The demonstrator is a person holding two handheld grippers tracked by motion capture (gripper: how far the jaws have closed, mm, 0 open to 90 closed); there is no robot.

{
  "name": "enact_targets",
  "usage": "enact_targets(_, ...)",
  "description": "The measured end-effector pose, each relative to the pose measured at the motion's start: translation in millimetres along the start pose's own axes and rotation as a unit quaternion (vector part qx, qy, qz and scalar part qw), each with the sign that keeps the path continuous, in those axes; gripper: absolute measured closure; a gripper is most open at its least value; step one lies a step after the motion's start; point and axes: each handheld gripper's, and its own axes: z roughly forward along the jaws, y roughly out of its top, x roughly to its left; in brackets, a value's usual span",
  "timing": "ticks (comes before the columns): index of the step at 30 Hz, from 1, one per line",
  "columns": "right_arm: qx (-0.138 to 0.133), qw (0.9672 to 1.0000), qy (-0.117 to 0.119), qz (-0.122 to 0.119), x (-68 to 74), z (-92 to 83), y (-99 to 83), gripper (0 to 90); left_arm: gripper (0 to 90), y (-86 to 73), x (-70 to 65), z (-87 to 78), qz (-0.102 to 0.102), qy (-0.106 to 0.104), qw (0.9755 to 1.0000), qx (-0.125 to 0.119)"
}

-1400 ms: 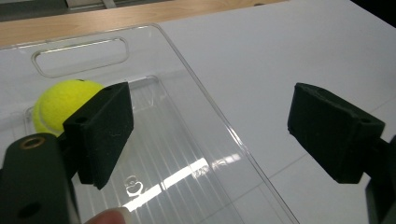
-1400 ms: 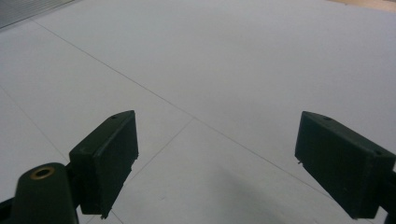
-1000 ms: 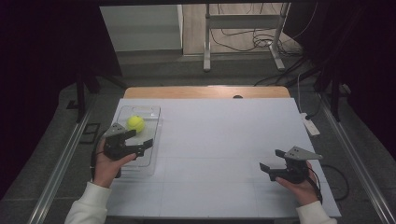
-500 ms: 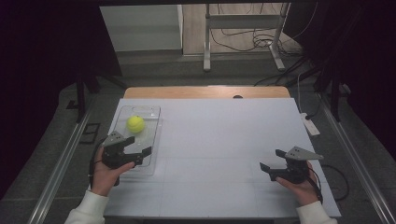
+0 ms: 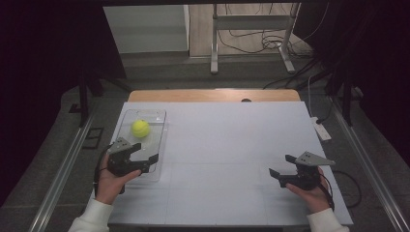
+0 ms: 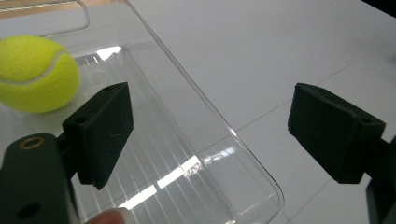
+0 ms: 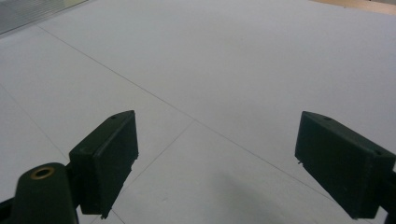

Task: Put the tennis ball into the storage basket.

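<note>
- The ball (image 5: 140, 128), yellow-green, lies in the clear tray (image 5: 159, 145) toward the tray's far end; the tray sits along the table's (image 5: 232, 145) left edge, nearer the far-left corner than the near one.
- In the left gripper view the ball (image 6: 35, 73) rests on the tray's ribbed floor, apart from the jaws, up and to the left of them.
- The left gripper (image 5: 145, 158) hangs over the near end of the tray, jaws wide apart with nothing between them; the tray's (image 6: 261, 172) rounded near corner shows below the gap.
- The right gripper (image 5: 280, 166) sits near the table's near-right corner, well apart from tray and ball. Its jaws gape wide and hold nothing; bare white table (image 7: 224, 70) shows between them.
</note>
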Motion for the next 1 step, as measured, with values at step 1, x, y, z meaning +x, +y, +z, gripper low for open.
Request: enact_targets(1,0.0,1.0,0.0,0.0,0.0,0.0,0.0,13.9,15.4,0.0,0.0,0.0,0.0,0.0,1.0,0.0)
